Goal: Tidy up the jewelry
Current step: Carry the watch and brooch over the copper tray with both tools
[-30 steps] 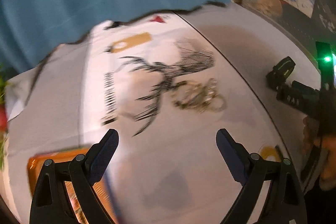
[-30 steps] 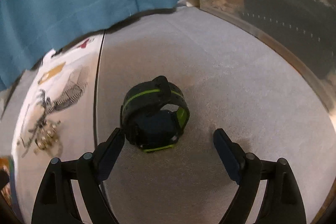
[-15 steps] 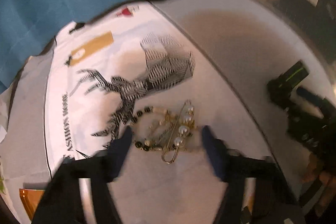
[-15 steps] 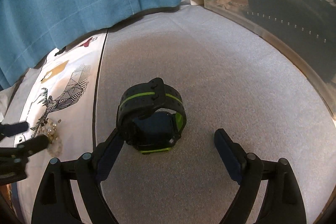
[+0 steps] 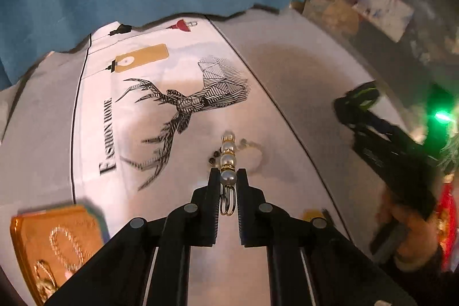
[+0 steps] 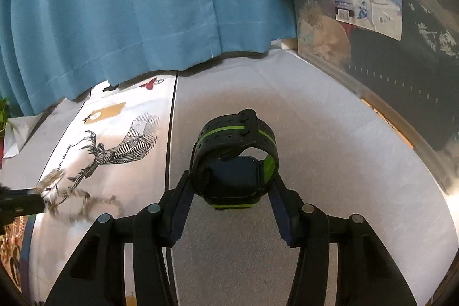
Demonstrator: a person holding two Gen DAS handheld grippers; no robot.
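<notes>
Left tool [image 5: 228, 177] now clamped on pearl pin [image 5: 228, 159], lifted; right tool [image 6: 231, 191] closing around watch [image 6: 233, 159]; both ready for sorting.

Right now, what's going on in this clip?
A person is sorting jewelry with two tools. The left hand-held gripper is closing on a pearl pin above the deer-print cloth. The right hand-held gripper is closing around a black-and-green watch on the grey mat.

Both wrist views look down, close — sharing the deer cloth [image 5: 183, 105].
</notes>
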